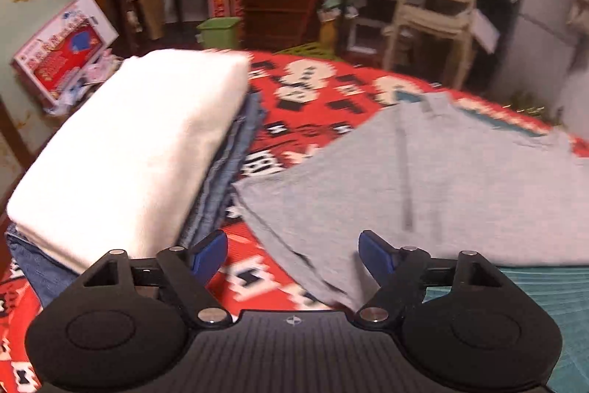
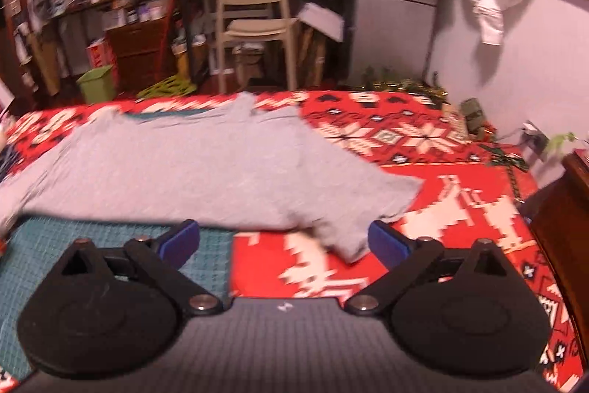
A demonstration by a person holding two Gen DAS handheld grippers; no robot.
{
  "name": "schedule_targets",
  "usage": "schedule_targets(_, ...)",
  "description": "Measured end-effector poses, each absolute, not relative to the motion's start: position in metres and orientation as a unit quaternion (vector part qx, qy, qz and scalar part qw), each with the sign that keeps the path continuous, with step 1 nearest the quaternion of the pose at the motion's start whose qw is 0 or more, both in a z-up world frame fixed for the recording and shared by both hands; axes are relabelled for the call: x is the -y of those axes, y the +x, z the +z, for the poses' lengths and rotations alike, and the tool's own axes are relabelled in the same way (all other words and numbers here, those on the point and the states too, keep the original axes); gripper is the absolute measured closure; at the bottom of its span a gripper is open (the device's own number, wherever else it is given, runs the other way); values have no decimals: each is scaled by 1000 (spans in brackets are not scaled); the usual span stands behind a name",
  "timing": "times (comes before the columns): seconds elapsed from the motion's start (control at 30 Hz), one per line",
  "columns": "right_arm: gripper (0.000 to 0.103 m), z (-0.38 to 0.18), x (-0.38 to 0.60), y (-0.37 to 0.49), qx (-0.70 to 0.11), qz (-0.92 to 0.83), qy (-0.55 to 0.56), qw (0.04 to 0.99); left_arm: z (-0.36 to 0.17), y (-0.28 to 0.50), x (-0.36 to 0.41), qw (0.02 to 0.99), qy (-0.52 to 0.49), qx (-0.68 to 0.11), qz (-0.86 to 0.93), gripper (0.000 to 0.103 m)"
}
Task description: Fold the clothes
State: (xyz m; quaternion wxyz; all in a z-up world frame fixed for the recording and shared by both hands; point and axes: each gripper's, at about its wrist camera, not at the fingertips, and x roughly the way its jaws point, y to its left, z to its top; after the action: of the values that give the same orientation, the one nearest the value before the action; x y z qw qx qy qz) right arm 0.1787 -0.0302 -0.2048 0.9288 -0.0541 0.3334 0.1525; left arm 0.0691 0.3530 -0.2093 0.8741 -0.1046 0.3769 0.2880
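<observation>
Grey T-shirt (image 2: 206, 172) spread flat on the red patterned blanket (image 2: 423, 135). Beside the shirt, a pile of folded clothes (image 1: 129, 153). Left gripper (image 1: 292, 255) and right gripper (image 2: 283, 242) both wide apart, holding nothing.

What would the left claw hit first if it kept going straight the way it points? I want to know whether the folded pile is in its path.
Most likely the grey T-shirt: its near edge lies between the open fingers of the left claw. The folded pile sits off to the left, though blur makes depth uncertain.
</observation>
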Motion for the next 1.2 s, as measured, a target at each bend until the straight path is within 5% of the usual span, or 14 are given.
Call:
schedule_targets(0.3, 18, -219, 70, 214, -360, 85, -22, 929, -222, 87, -354, 881, -79, -388, 260, 34)
schedule_targets(0.5, 18, -233, 75, 227, -371, 73, -14, 926, -215, 86, -362, 874, -111, -386, 274, 61)
schedule_targets(0.6, 17, -235, 75, 230, -372, 70, -11, 926, -216, 76, -361, 868, -116, -381, 295, 47)
schedule_targets(0.77, 17, -239, 74, 236, -373, 69, -6, 925, -219, 72, -363, 870, -132, -374, 293, 47)
schedule_targets(0.87, 17, -242, 72, 240, -373, 69, -5, 925, -218, 79, -366, 872, -136, -369, 290, 60)
schedule_targets(0.97, 17, -243, 73, 242, -373, 67, -4, 925, -217, 83, -367, 876, -145, -368, 277, 94)
schedule_targets(1.2, 17, -239, 85, 246, -364, 44, 1, 930, -215, 87, -367, 873, -144, -373, 278, 98)
